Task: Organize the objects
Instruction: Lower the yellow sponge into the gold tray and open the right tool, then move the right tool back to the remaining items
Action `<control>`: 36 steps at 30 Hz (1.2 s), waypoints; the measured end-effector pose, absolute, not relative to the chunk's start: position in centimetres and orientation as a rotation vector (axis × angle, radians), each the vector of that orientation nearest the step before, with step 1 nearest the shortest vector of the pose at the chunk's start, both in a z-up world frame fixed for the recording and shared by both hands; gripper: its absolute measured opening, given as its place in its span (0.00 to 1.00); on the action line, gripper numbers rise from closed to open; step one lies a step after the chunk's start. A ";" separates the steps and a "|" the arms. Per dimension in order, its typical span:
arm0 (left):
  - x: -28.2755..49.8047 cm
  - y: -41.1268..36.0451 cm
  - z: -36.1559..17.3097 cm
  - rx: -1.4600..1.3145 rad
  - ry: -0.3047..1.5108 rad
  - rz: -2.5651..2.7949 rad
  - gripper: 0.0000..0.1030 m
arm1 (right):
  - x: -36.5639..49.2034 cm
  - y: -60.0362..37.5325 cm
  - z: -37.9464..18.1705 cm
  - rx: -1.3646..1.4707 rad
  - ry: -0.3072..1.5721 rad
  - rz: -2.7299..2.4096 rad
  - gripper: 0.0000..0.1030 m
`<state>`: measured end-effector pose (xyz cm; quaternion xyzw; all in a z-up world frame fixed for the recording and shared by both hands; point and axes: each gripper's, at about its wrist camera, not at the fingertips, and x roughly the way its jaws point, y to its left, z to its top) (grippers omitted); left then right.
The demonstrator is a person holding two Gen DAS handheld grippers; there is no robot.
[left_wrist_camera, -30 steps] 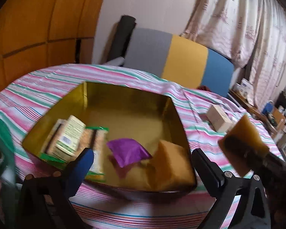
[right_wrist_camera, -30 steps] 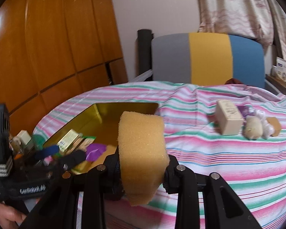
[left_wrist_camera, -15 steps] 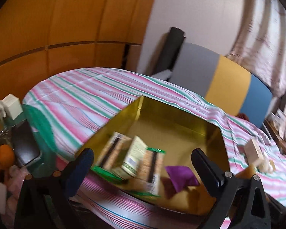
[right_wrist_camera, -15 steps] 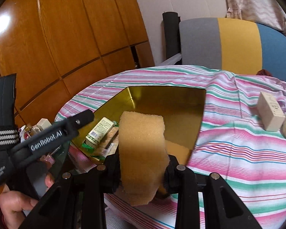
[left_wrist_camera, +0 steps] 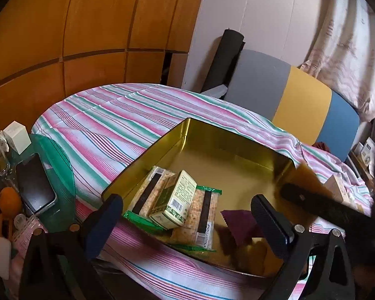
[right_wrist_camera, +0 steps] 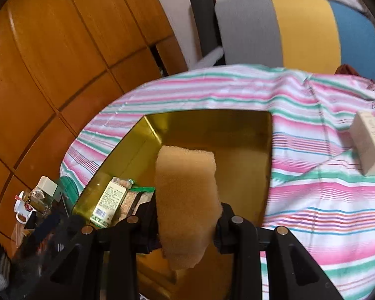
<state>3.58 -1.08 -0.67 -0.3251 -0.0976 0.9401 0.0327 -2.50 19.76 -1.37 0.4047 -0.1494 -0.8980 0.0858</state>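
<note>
Right wrist view: the right gripper (right_wrist_camera: 187, 221) pinches a yellow sponge (right_wrist_camera: 186, 200) over the gold tin (right_wrist_camera: 207, 130). The left gripper (left_wrist_camera: 187, 221), at seven o'clock, stands spread and empty.

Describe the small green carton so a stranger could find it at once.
Find the gold tin on the striped bedspread. At its near left corner the green carton lies on the cracker packets, the only box there with a barcode end.

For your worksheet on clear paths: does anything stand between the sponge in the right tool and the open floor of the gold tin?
Nothing visible does. The sponge hangs over the bare middle of the tin; the packets lie to one side.
</note>
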 end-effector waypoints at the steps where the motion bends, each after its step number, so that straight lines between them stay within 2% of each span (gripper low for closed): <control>1: 3.7 -1.1 -0.7 -1.000 -0.294 2.895 1.00 | -3.4 19.6 -1.6 1.234 -0.450 -2.655 0.32; 11: 3.2 -4.5 -1.6 -1.071 -0.334 2.948 1.00 | -12.5 14.7 -4.1 1.446 -0.485 -2.509 0.32; 17: 2.7 -7.4 -2.2 -1.110 -0.483 2.966 1.00 | -14.8 12.9 -4.3 1.413 -0.603 -2.483 0.45; 25: 2.9 -7.3 -2.1 -1.084 -0.499 2.971 1.00 | -12.7 13.4 -2.3 1.332 -0.527 -2.548 0.46; 36: 4.5 -3.0 -1.0 -0.984 -0.332 2.865 1.00 | -5.8 17.0 1.5 1.154 -0.345 -2.718 0.46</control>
